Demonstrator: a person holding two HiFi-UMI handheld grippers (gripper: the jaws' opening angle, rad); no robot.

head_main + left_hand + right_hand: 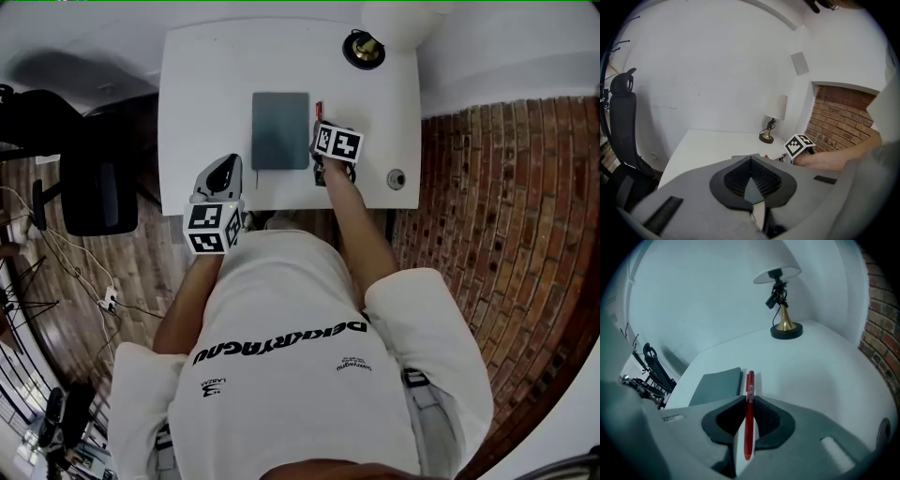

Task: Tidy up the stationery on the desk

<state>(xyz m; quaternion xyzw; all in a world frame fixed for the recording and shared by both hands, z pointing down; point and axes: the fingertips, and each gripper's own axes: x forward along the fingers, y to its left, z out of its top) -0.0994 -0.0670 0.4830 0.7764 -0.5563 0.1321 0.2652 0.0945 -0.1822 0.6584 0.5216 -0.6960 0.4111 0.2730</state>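
A red pen [750, 385] is clamped lengthwise in my right gripper [749, 401], its upper end sticking out past the jaws. In the head view that gripper [323, 131] hovers over the white desk [206, 84], just right of a grey notebook [280, 130], and the pen's end [319, 109] shows beside the notebook's edge. The notebook [717, 385] lies flat, left of the pen. My left gripper [228, 161] sits at the desk's near edge, left of the notebook. Its jaws [751, 161] are shut with nothing between them.
A table lamp with a brass base [364, 49] stands at the desk's far right corner. A small round fitting [396, 178] sits near the front right. A black office chair [94, 183] is left of the desk, and a brick wall [506, 187] is to the right.
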